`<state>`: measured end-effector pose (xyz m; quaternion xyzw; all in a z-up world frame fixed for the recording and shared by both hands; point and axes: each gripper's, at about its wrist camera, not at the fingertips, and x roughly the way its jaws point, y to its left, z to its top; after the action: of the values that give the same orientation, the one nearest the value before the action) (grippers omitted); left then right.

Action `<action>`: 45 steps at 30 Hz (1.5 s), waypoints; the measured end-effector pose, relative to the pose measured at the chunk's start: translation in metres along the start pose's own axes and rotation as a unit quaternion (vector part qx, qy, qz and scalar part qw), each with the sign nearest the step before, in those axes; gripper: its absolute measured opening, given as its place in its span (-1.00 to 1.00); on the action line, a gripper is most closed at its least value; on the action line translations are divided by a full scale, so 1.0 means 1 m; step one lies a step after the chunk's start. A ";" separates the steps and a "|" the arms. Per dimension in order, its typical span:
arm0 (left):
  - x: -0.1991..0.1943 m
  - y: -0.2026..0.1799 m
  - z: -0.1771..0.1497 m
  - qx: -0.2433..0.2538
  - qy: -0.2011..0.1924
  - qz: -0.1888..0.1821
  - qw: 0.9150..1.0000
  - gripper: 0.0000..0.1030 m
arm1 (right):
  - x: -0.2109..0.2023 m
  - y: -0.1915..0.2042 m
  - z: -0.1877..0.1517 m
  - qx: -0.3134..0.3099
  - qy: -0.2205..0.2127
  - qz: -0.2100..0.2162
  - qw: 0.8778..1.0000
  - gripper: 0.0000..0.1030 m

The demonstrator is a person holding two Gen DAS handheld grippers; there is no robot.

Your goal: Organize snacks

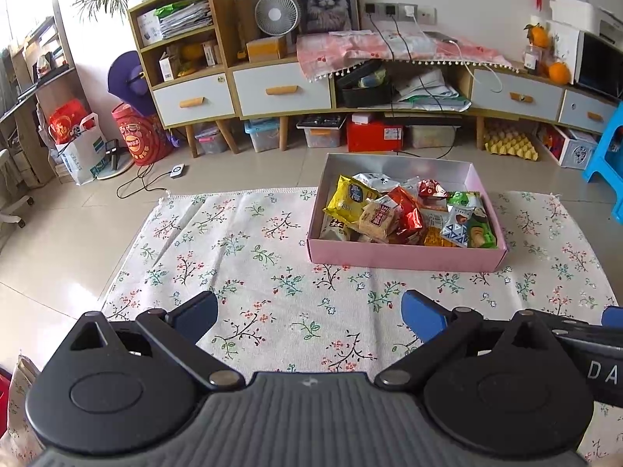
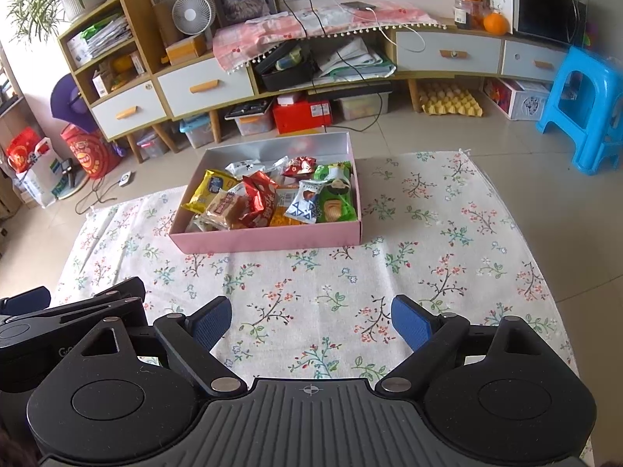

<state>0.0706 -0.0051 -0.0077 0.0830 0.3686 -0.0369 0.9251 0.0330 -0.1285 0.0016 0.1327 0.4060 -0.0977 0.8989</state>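
Black two-finger left gripper (image 1: 309,317) with blue pads sits lowest and closest, jaws spread wide, nothing between them, hovering over cloth. Right gripper (image 2: 311,317), same black build, likewise spread and holding nothing; the two sit side by side, each showing at the edge of the other's view. Beneath both: white floral-print cloth (image 1: 249,257) laid flat on beige tile floor (image 1: 50,233), creased along its far left part. Long low wooden cabinet with white drawers and orange pulls (image 1: 280,93) runs along the back wall, pink cloth draped over its middle. Bright blue plastic stool (image 2: 580,105) stands on the tiles to the right, off the cloth. Shallow pink cardboard box with silver inside (image 1: 405,258) rests on the cloth's far edge, well apart from both grippers. Inside it, packed snack packets in a loose heap (image 2: 272,198), crowded toward the near wall: yellow packet (image 2: 208,188) at left, red foil packet (image 2: 261,200) mid-heap, green packet (image 2: 337,198) against the right wall, blue-and-white triangle-pattern packet (image 2: 305,204) touching the green one. None seen on the cloth outside the box.
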 end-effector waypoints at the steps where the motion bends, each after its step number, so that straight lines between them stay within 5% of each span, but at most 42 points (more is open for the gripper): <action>1: 0.000 0.000 0.000 0.000 0.001 0.000 1.000 0.95 | 0.000 0.000 0.000 0.000 0.000 0.000 1.000 0.77; 35: 0.007 0.012 -0.010 0.004 0.038 -0.041 0.998 0.99 | -0.011 0.004 0.001 -0.022 -0.021 0.007 0.999 0.82; 45: 0.014 0.030 -0.012 -0.028 0.052 -0.041 0.997 0.99 | -0.010 0.020 -0.003 -0.059 -0.019 0.010 0.998 0.88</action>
<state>0.0761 0.0261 -0.0223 0.0439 0.4204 -0.0604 0.9043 0.0299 -0.1083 0.0109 0.0814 0.3928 -0.0669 0.9135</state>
